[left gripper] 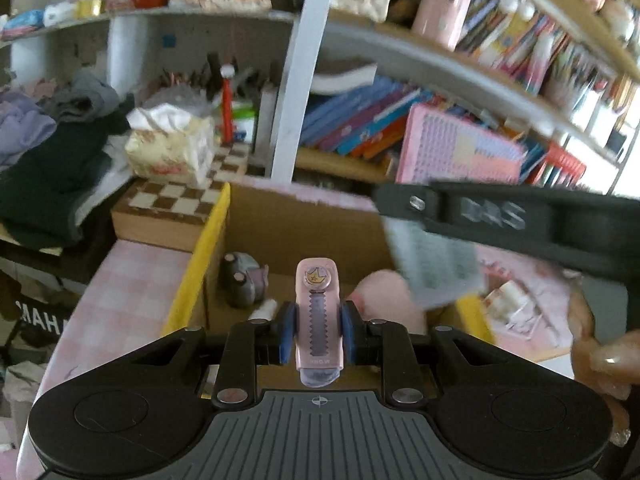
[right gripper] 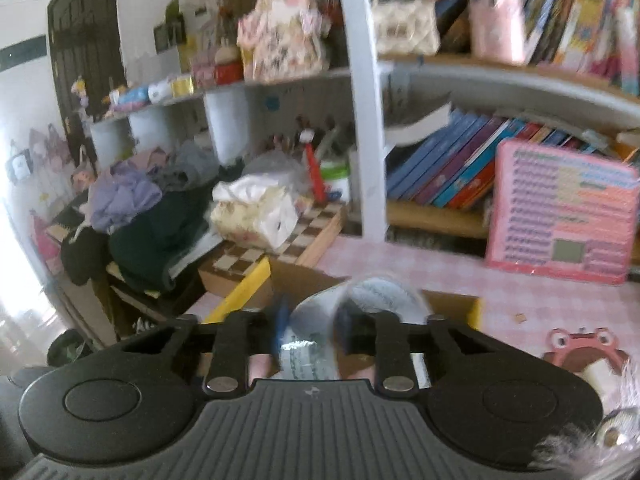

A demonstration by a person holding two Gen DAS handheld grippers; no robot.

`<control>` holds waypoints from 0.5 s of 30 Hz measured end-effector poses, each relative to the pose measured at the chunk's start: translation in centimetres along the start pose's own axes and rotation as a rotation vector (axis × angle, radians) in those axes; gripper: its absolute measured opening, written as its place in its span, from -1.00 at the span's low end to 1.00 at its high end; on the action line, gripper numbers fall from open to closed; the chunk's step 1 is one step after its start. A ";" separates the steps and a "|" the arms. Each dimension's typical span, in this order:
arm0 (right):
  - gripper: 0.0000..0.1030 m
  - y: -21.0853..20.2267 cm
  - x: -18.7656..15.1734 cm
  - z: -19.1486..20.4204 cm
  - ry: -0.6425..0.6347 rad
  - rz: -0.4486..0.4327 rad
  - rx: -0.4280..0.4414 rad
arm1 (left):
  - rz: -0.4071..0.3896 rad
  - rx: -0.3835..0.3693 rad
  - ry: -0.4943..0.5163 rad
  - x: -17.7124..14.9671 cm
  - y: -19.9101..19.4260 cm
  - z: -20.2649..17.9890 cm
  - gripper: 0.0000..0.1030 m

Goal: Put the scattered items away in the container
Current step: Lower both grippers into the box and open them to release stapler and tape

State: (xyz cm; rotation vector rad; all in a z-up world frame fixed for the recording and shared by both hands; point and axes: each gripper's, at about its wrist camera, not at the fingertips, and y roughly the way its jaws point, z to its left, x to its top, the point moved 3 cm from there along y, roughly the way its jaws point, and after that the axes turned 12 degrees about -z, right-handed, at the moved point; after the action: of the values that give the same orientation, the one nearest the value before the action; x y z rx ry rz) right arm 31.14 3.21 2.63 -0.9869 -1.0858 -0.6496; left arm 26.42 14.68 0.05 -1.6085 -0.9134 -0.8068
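Note:
My left gripper [left gripper: 319, 320] is shut on a small pink clip-like item [left gripper: 318, 300] with a crown sticker and a toothed strip. It hangs over the open cardboard box [left gripper: 200, 256] with yellow-taped edges. Inside the box lie a grey plush toy [left gripper: 244, 280], a pink soft thing [left gripper: 384, 300] and a small white piece [left gripper: 266, 310]. My right gripper [left gripper: 394, 210] reaches in from the right, shut on a clear printed packet [left gripper: 436, 268]. In the right wrist view the right gripper [right gripper: 310, 324] holds that packet [right gripper: 376, 296] just above the box [right gripper: 244, 292].
A chessboard [right gripper: 280, 256] with a tissue pack [right gripper: 256, 216] sits behind the box, and a clothes pile [right gripper: 160, 216] lies further left. A pink board [right gripper: 560, 212] leans on the bookshelf. A pink frog toy [right gripper: 580, 348] lies on the pink checked tabletop [right gripper: 460, 276]. A hand [left gripper: 604, 356] shows at right.

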 end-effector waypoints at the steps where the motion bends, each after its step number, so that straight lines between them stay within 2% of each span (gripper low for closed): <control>1: -0.72 1.0 -0.1 -0.1 -0.002 0.016 0.003 | 0.019 0.003 0.009 -0.2 0.9 -0.2 -0.55; 7: -0.73 6.4 -1.7 -0.5 -0.042 0.101 0.019 | 0.096 0.019 0.033 -1.1 4.6 -0.9 -0.55; 11: -0.73 8.3 -2.5 -0.6 -0.073 0.133 0.034 | 0.122 0.025 0.046 -1.2 5.9 -1.2 -0.55; 13: -0.51 8.8 -2.6 -0.8 -0.083 0.142 0.027 | 0.125 0.044 0.047 -1.2 6.3 -1.2 -0.42; 14: -0.20 8.8 -2.5 -0.8 -0.080 0.143 0.022 | 0.128 0.043 0.044 -1.1 6.4 -1.1 -0.37; 15: -0.11 8.6 -2.4 -1.0 -0.073 0.134 0.023 | 0.129 0.043 0.040 -1.1 6.4 -1.1 -0.22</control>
State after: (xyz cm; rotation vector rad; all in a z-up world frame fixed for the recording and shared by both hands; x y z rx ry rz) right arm 37.85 6.00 -2.64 -1.0606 -1.0778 -0.4943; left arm 31.45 12.60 -3.58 -1.5912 -0.7849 -0.7227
